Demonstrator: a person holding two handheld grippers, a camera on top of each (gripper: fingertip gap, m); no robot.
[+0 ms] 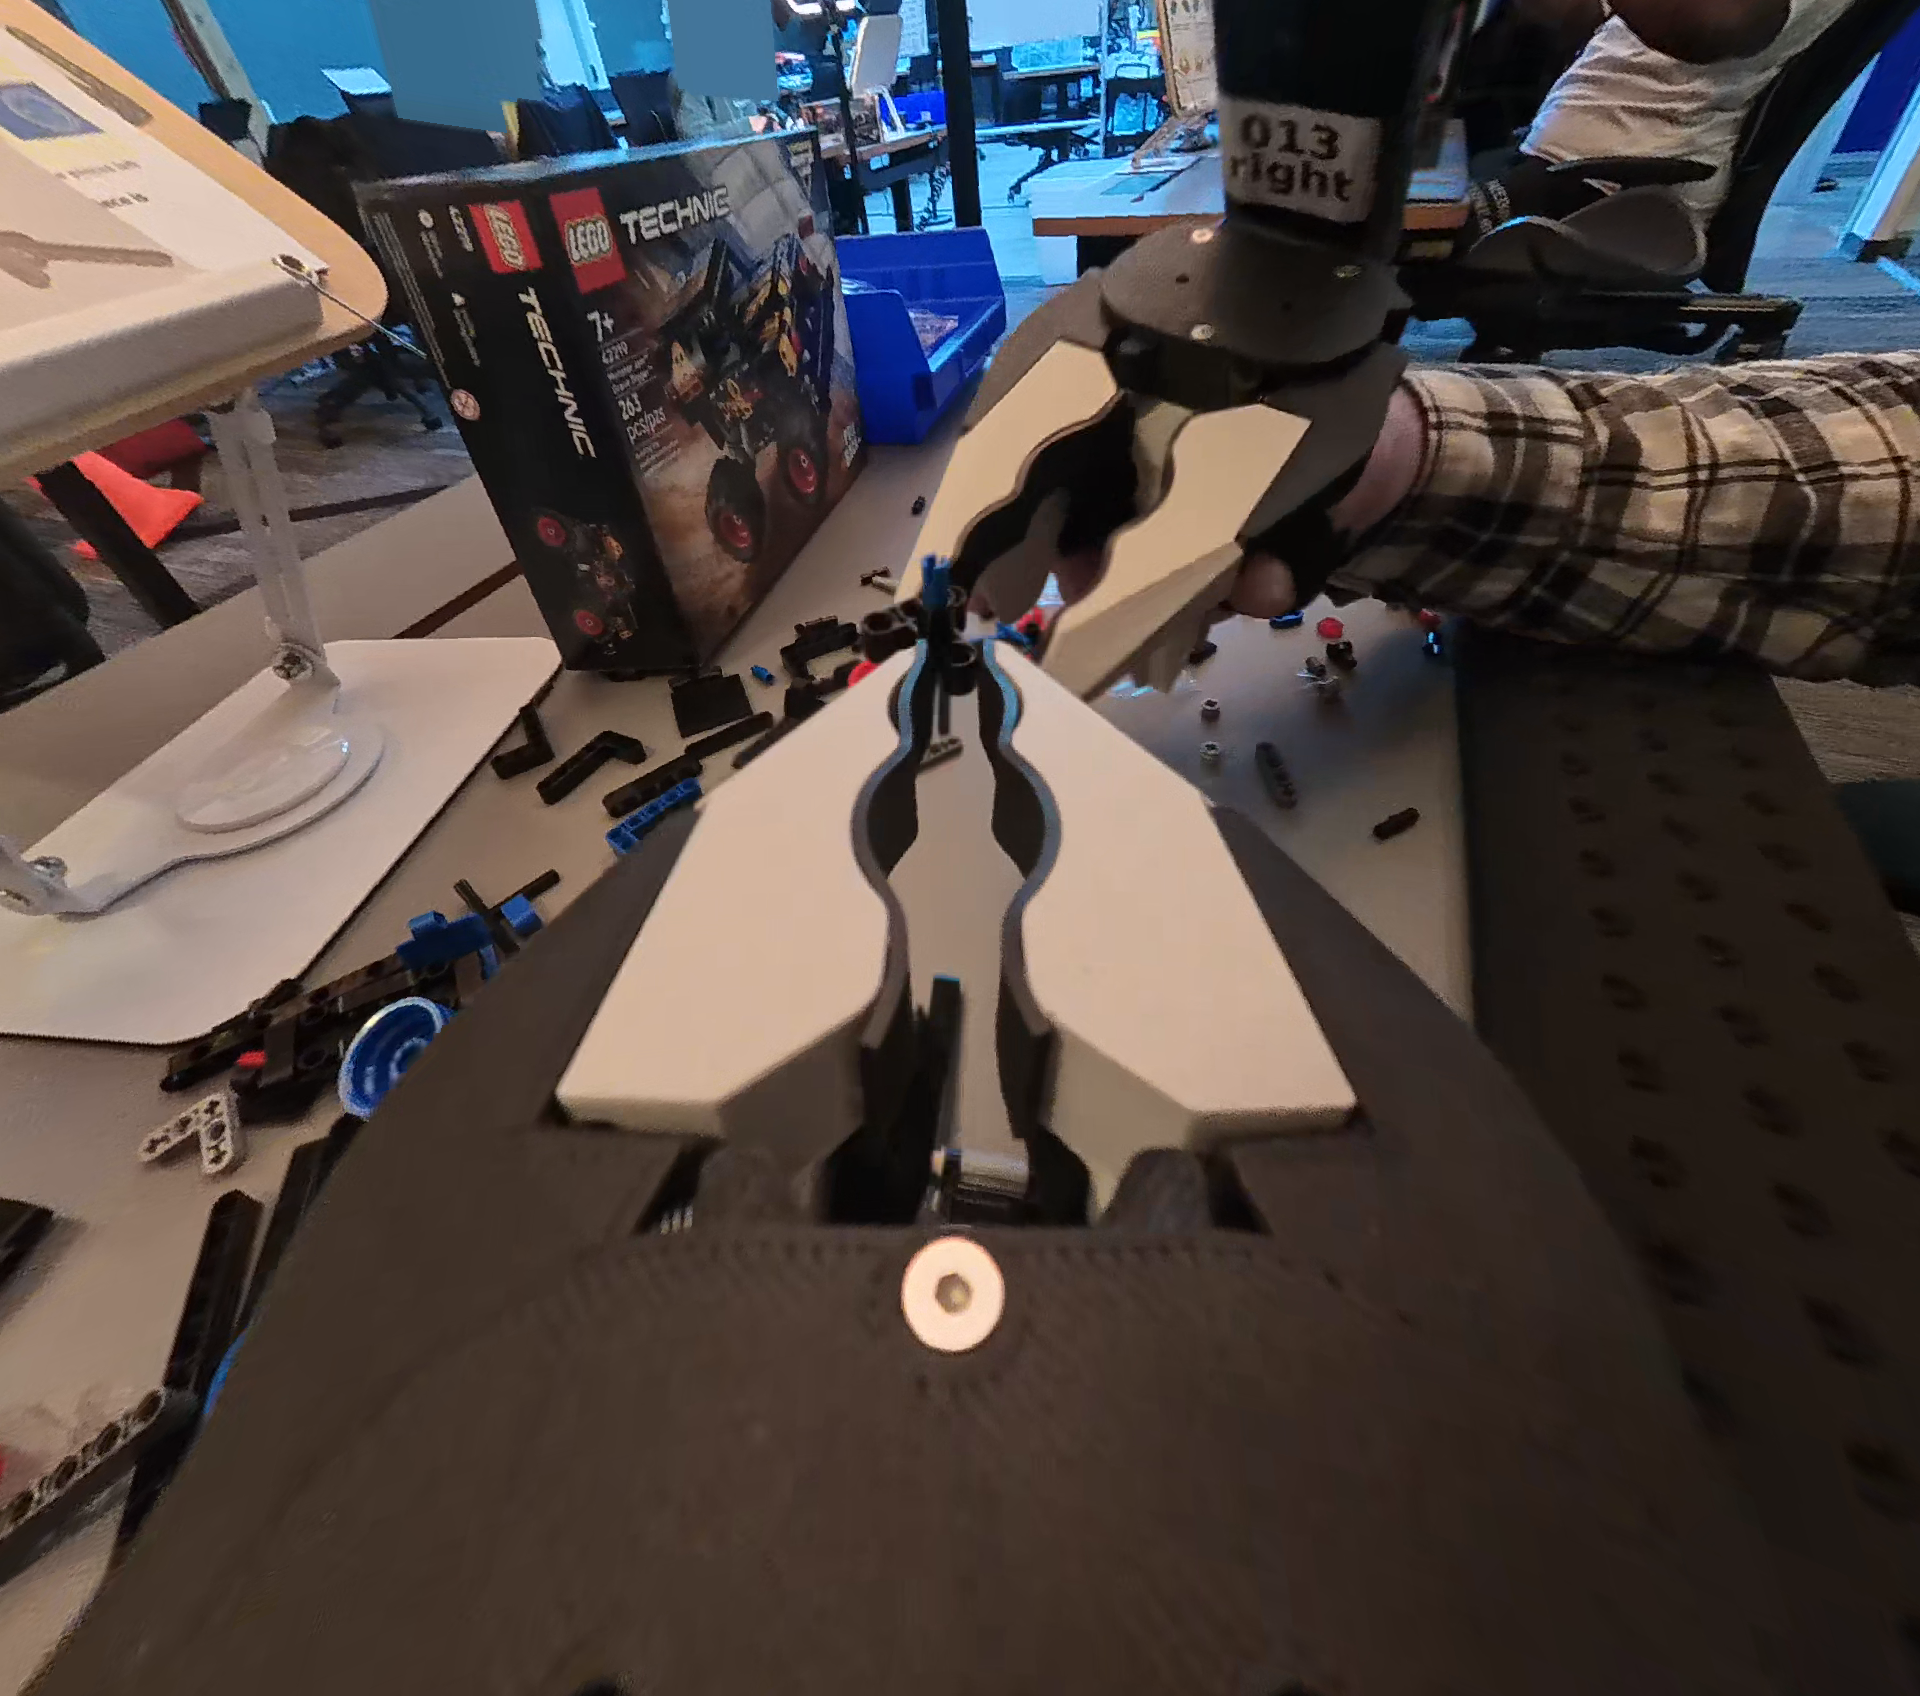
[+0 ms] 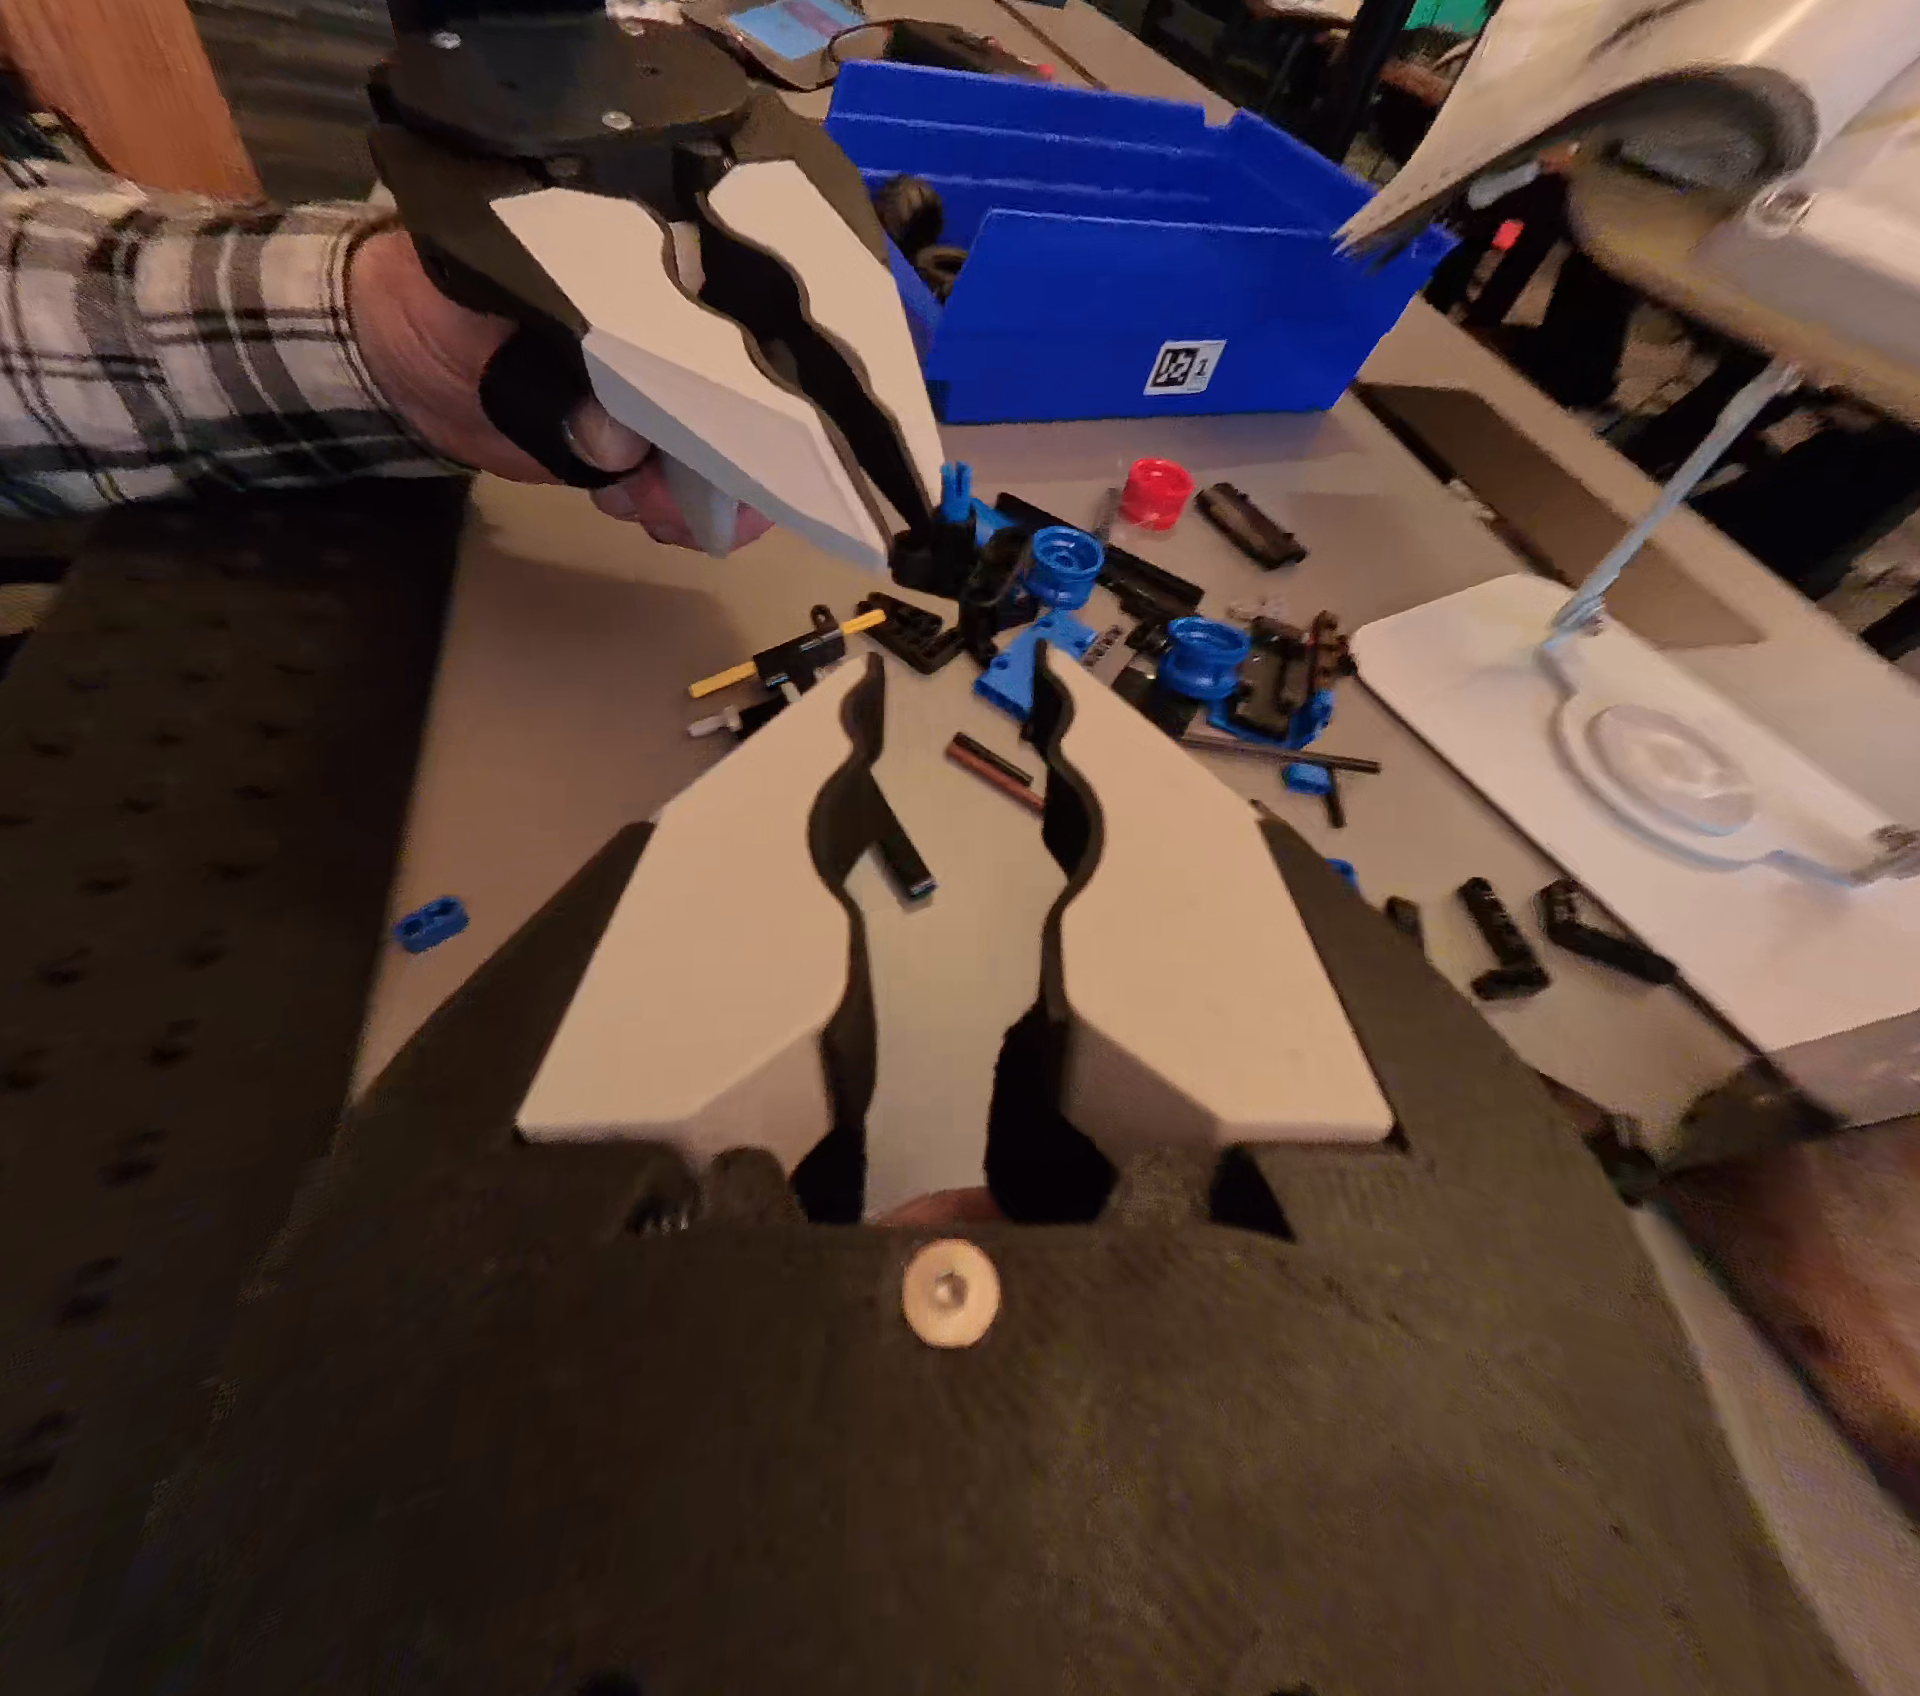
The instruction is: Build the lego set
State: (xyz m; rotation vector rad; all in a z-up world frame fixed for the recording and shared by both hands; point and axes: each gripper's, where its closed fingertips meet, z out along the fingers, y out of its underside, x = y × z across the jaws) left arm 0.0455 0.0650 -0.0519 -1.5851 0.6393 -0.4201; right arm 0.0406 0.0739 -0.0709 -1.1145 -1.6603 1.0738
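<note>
Black and blue plastic made up the small assembly (image 1: 940, 618) pinched at the tips of the left gripper (image 1: 951, 659), its jaws clenched on it above the grey table (image 1: 1351, 773); the right wrist view showed the same assembly (image 2: 940, 540) with a blue pin standing upright from its top. The right gripper (image 2: 961, 680) was released, jaws apart and empty, its tips near the assembly but not touching it. Its fingers (image 2: 727, 898) were pale, flat-faced wedges with wavy black inner edges. Loose parts lay scattered beneath: blue wheel hubs (image 2: 1065, 566), a red hub (image 2: 1158, 493), a yellow-tipped axle (image 2: 774, 664) and black beams (image 1: 592, 758). The printed set box (image 1: 644, 399) stood upright behind, beside a blue bin (image 2: 1122, 264) of moulded plastic. A white stand (image 1: 270, 742) carried a booklet cut off at the frame edge. The assembly's lower part was hidden by the finger tips, and its exact form could not be made out.
</note>
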